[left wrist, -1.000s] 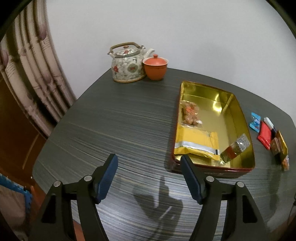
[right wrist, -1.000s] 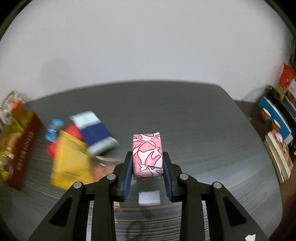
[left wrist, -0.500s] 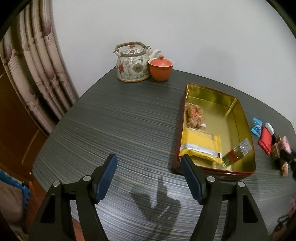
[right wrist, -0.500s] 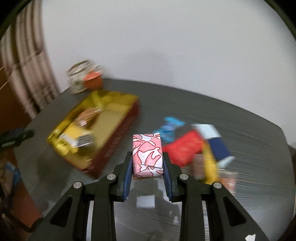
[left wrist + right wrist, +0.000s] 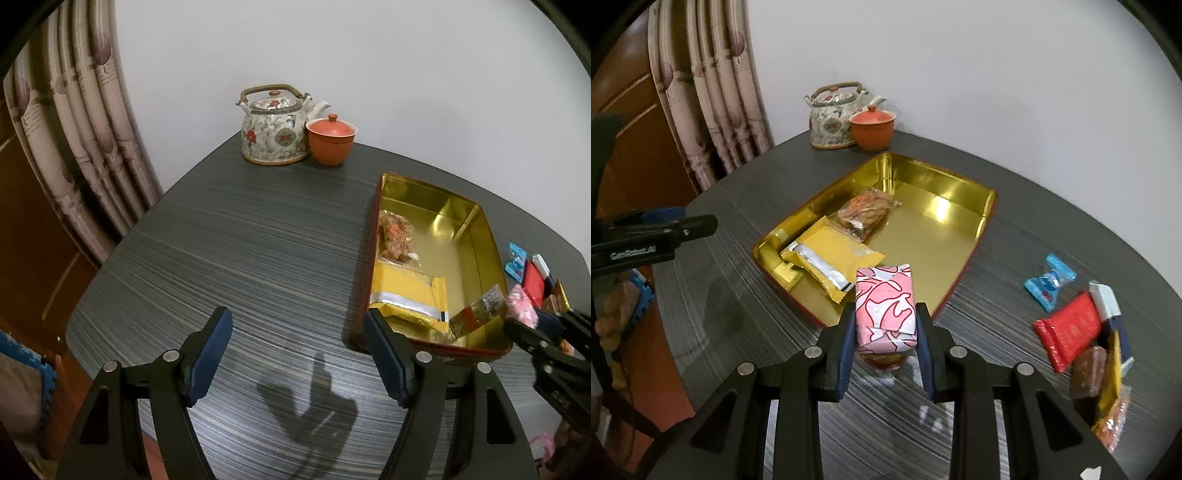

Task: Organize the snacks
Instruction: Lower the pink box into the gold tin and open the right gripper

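Snacks are going into the gold tin [image 5: 975, 225], and we're partway there! Left of the tin, the left gripper [image 5: 297, 354] hangs over bare desk [image 5: 240, 258], fingers spread wide with nothing between them. Behind the tin, at the far desk edge, sit a teapot [image 5: 834, 118] and a lidded red cup [image 5: 873, 127], out of play. Inside the tin: a yellow packet [image 5: 831, 258] at the near end, a clear bag of nuts [image 5: 868, 210] just behind it, and a small foil-and-red packet [image 5: 476, 312] leaning on the tin's right wall. At the tin's near corner, the right gripper [image 5: 884, 339] is clamped on a pink wrapped block [image 5: 886, 310], looking ready to drop in. Right of the tin, plenty waits: a blue candy [image 5: 1049, 282], a red packet [image 5: 1067, 330], a white-and-navy one, a brown one, more yellow and orange.
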Available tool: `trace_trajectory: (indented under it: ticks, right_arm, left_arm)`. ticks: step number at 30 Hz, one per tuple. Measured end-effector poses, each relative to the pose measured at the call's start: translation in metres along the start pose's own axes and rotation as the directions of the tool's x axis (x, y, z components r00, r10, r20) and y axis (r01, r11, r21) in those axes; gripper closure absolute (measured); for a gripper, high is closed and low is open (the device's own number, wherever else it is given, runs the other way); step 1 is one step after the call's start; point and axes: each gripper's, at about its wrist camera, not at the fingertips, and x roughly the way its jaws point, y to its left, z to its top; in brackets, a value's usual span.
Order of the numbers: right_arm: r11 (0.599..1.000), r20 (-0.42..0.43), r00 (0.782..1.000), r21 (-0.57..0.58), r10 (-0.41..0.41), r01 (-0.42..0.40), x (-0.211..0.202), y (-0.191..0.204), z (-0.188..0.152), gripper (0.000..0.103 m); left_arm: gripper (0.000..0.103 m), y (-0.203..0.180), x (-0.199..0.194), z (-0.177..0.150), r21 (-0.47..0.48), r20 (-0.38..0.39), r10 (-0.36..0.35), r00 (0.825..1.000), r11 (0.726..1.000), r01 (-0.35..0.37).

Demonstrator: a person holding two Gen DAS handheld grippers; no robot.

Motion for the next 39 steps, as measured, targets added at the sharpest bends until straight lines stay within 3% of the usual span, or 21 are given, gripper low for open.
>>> trace_trajectory:
  ticks: [16, 30, 34, 37, 39]
  right_arm:
    - [0.999, 0.012, 0.999, 0.012, -0.052, 0.051, 0.037, -0.003, 0.037, 0.076]
    - [1.000, -0.042, 0.999, -0.014, -0.024, 0.023, 0.051, 0.005, 0.023, 0.075]
    - [1.000, -0.035, 0.999, -0.012, -0.022, 0.021, 0.050, 0.006, 0.022, 0.073]
    - [1.000, -0.029, 0.999, 0.003, -0.018, 0.018, 0.048, 0.004, 0.022, 0.061]
    - [1.000, -0.019, 1.000, 0.011, -0.019, 0.020, 0.043, 0.003, 0.021, 0.060]
  left_arm:
    - [0.028, -0.005, -0.001, -0.003, 0.071, 0.001, -0.048, 0.999, 0.996, 0.048]
    - [0.027, -0.007, -0.001, -0.004, 0.089, -0.004, -0.050, 0.999, 0.995, 0.050]
    - [0.027, -0.007, -0.002, -0.005, 0.088, -0.005, -0.048, 0.999, 0.995, 0.048]
    - [0.027, -0.006, -0.001, -0.005, 0.088, -0.006, -0.050, 0.999, 0.995, 0.050]
    - [0.027, -0.006, -0.002, -0.005, 0.091, -0.005, -0.050, 0.999, 0.995, 0.050]
